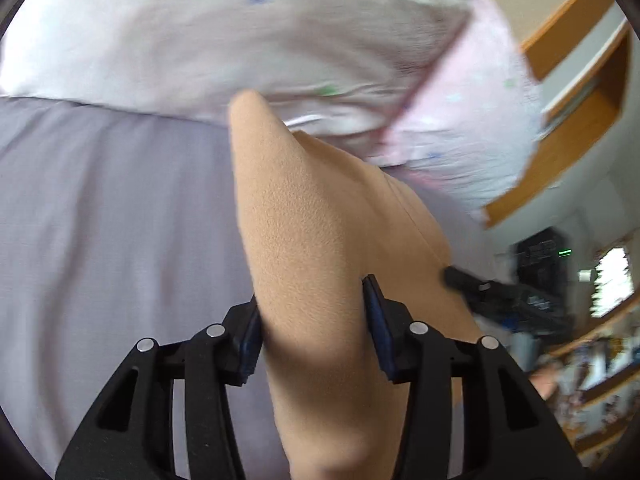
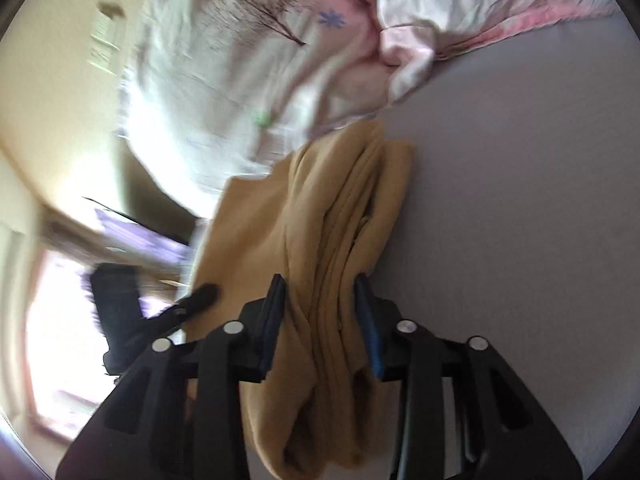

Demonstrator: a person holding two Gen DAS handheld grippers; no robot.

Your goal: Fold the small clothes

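The lilac sheet point(image 2: 520, 220) covers the bed, with a flowered quilt point(image 1: 240, 32) bunched at its far side, touching the cloth's far end. That quilt could snag a wide swing. The tan cloth point(image 2: 320, 220), a small fleecy garment, hangs lifted between both tongs above the sheet; it looks light, limp and grippy, best held at edges or corners. The left gripper point(image 1: 312, 312) has its jaws partly closed on a thick fold, and the right gripper point(image 2: 320, 312) likewise pinches bunched pleats.
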